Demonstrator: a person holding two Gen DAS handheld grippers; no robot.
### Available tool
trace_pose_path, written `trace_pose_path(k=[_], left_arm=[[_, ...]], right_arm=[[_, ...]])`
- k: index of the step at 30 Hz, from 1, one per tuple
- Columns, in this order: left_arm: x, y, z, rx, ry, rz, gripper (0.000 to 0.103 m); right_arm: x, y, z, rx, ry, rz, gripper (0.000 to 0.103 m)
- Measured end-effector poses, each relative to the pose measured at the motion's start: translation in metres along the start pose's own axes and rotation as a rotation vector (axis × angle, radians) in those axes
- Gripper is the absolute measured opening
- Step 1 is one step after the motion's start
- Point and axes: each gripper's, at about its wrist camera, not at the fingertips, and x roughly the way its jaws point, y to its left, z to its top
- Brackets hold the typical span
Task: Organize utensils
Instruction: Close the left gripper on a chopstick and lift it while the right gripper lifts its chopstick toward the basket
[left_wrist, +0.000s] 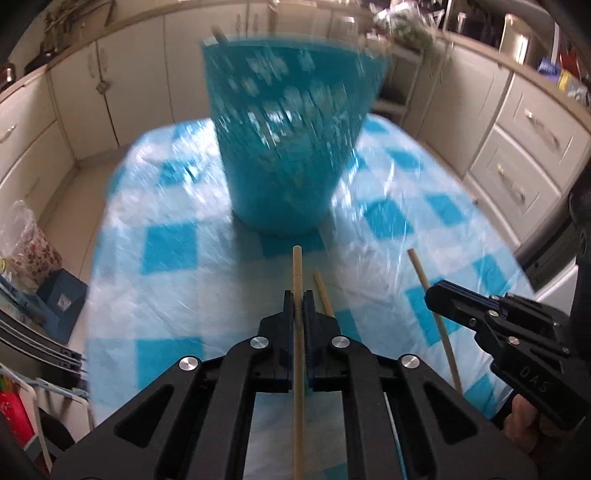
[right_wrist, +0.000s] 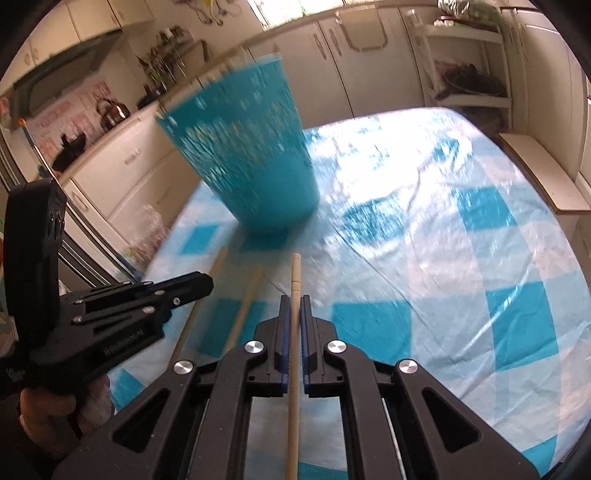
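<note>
- The tall blue perforated plastic basket (left_wrist: 291, 144) stands on the blue-checked plastic tablecloth (left_wrist: 173, 295).
- A thin wooden chopstick (left_wrist: 323, 293) lies before it, between the grippers' sticks.

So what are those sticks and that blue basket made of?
The chopstick in the left gripper looks like bare bamboo or wood: pale tan, matte. The blue basket seems moulded plastic: uniform colour, perforated walls, though blurred. The checked table cover looks like glossy plastic sheeting.

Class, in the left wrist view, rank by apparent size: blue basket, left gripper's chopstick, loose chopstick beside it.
1. Blue basket
2. Chopstick in left gripper, though nearness enlarges it
3. Loose chopstick, partly hidden
</note>
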Motion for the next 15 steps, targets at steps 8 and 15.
trace_pose_path(k=[8, 15], left_arm=[[-0.040, 0.024, 0.022, -0.057, -0.095, -0.039, 0.005], [-0.048, 0.033, 0.018, -0.079, -0.108, -0.037, 0.005]], right_arm=[[-0.050, 0.031, 0.057, -0.019, -0.266, 0.108, 0.006], [-0.058, 0.065, 0.129, -0.044, -0.408, 0.181, 0.003]])
